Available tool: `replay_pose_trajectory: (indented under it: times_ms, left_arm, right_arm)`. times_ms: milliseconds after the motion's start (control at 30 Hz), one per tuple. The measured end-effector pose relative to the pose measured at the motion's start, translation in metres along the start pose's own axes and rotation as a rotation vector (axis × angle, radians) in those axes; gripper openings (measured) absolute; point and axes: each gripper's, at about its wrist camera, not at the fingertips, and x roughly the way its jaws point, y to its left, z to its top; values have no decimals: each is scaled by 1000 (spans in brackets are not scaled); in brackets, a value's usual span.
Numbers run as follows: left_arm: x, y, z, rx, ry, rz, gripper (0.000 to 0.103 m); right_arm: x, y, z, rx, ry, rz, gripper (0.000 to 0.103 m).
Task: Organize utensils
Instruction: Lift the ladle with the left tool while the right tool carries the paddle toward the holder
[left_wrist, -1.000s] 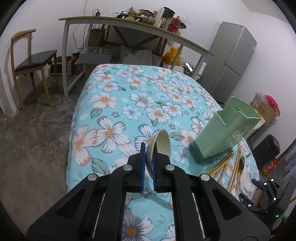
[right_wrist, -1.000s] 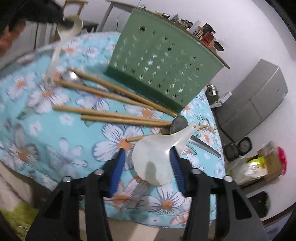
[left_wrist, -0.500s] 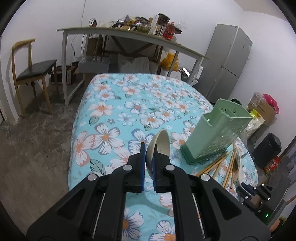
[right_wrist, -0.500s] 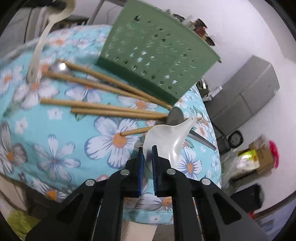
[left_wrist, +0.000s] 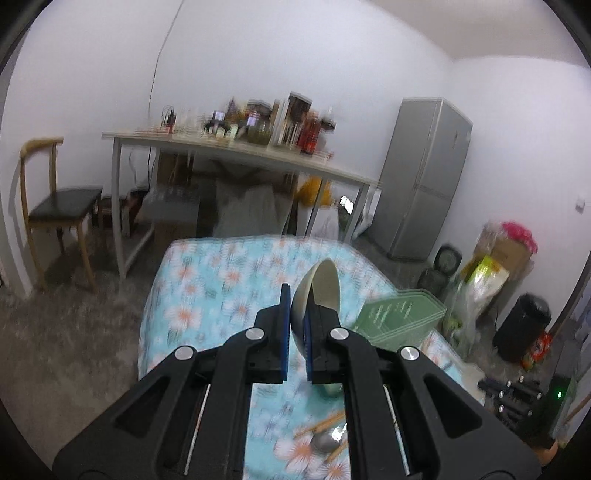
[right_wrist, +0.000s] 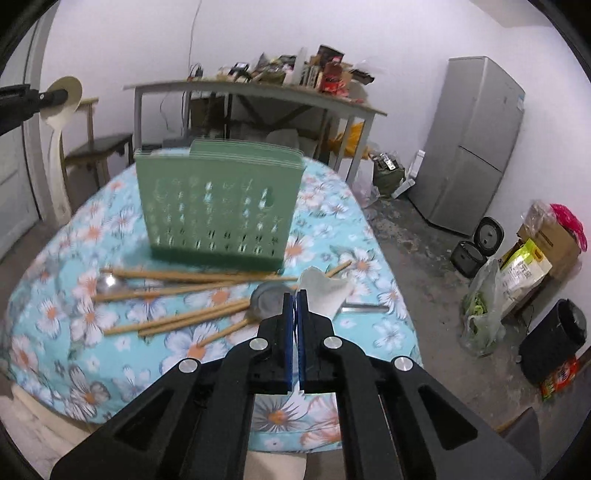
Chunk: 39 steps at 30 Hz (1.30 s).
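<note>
A cream spoon (left_wrist: 320, 286) was clamped by its bowl between the pads of the left gripper (left_wrist: 295, 325), raised above the floral tablecloth (right_wrist: 55, 314). A white spoon (right_wrist: 325, 291) was pinched in the closed right gripper (right_wrist: 294, 314), near the wooden chopsticks (right_wrist: 177, 284) lying before the upright green utensil holder (right_wrist: 218, 206).
</note>
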Motion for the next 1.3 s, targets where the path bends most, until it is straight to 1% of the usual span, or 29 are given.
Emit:
replay_pose_trajectory:
  times_ms: [67, 167, 267, 433, 533, 633, 767, 900, 1033, 1100, 1267, 1300]
  left_arm:
    - [-5, -10, 16, 3, -66, -4, 6]
    - [0, -24, 34, 14, -119, -14, 6]
    - [16, -39, 42, 39, -141, -8, 6]
    - [40, -57, 49, 110, -151, 33, 6]
    - [56, -65, 46, 147, -136, 60, 6]
    - [69, -69, 45, 180, -121, 84, 6]
    - [82, -69, 44, 203, -125, 97, 6]
    - [94, -69, 41, 215, -120, 96, 6]
    - [106, -65, 35, 225, -101, 89, 6]
    - [113, -63, 32, 224, -86, 86, 6]
    - [133, -57, 24, 229, -39, 78, 6]
    - [136, -55, 22, 230, -32, 78, 6]
  right_arm:
    - [-5, -6, 5, 15, -24, 2, 2]
    - [-10, -14, 12, 30, -53, 4, 2]
    - [-20, -25, 22, 54, -83, 24, 2]
    - [-42, -47, 45, 89, -150, 66, 2]
    - [-52, -62, 61, 118, -181, 129, 2]
    - [-58, -76, 81, 158, -197, 251, 2]
    - [-53, -88, 107, 185, -188, 382, 2]
    - [-49, -92, 133, 184, -170, 461, 2]
    - [-39, -89, 149, 198, -140, 531, 2]
    - [-29, -88, 156, 218, -106, 581, 2]
    - [-1, -84, 164, 262, -20, 640, 2]
    - [9, -85, 166, 282, 12, 652, 2]
